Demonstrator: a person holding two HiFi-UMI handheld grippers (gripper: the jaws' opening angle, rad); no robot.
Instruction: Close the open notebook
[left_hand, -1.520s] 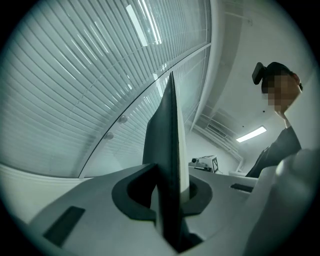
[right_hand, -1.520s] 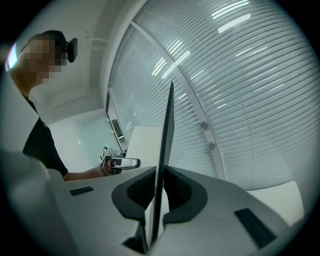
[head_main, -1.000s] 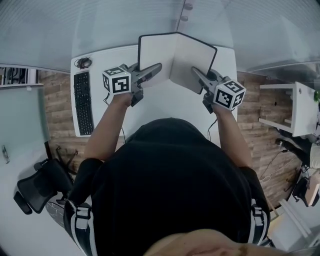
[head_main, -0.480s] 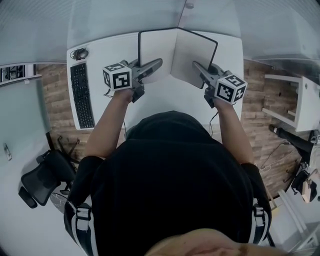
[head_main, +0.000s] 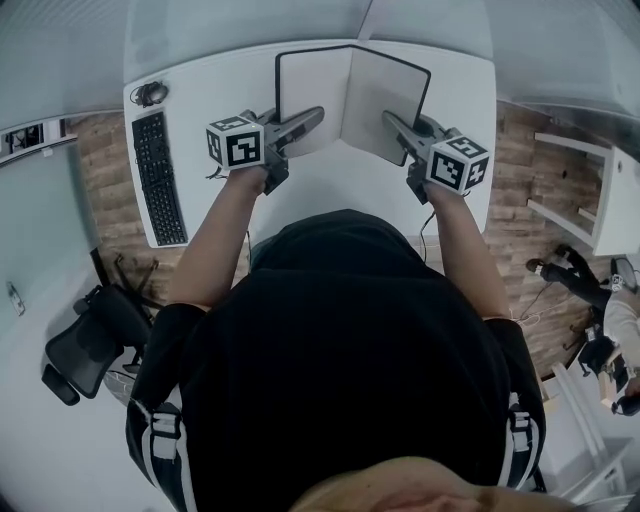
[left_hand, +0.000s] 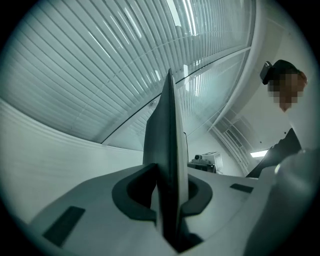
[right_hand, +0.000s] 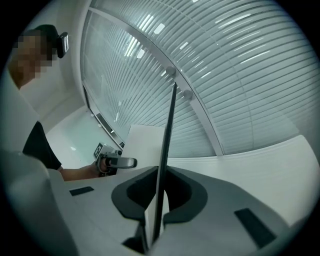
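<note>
Two grippers, one notebook, both clamped on it. Nearest me is the person in the black top (head_main: 340, 350), arms out toward 12 o'clock. The left gripper (head_main: 316, 115) is clenched on the left-hand leaf of the black-edged, pale-paged notebook (head_main: 312, 80); its own view shows that leaf edge-on, pinched between the pads. The right gripper (head_main: 390, 120) bites the right-hand leaf the same way, with the thin edge squeezed between its pads.

The notebook sits at 12 o'clock from the person, over the white desk (head_main: 200, 95), its halves spread in a V about the spine.

Progress, as I judge it: the grip is done and closing is barely begun. The leaves are well apart; they must be swung together and the book laid flat.

A black keyboard (head_main: 158, 180) lies at 10 o'clock and a dark office chair (head_main: 85, 350) stands on the floor at 8 o'clock.

Hard to tell:
- I can't say whether the notebook's lower edge touches the desk.
- The body hides the desk's near edge.
- The small dark item (head_main: 150, 93) past the keyboard is too small to identify.
- The dark round thing (head_main: 432, 126) beside the right gripper is partly covered.
</note>
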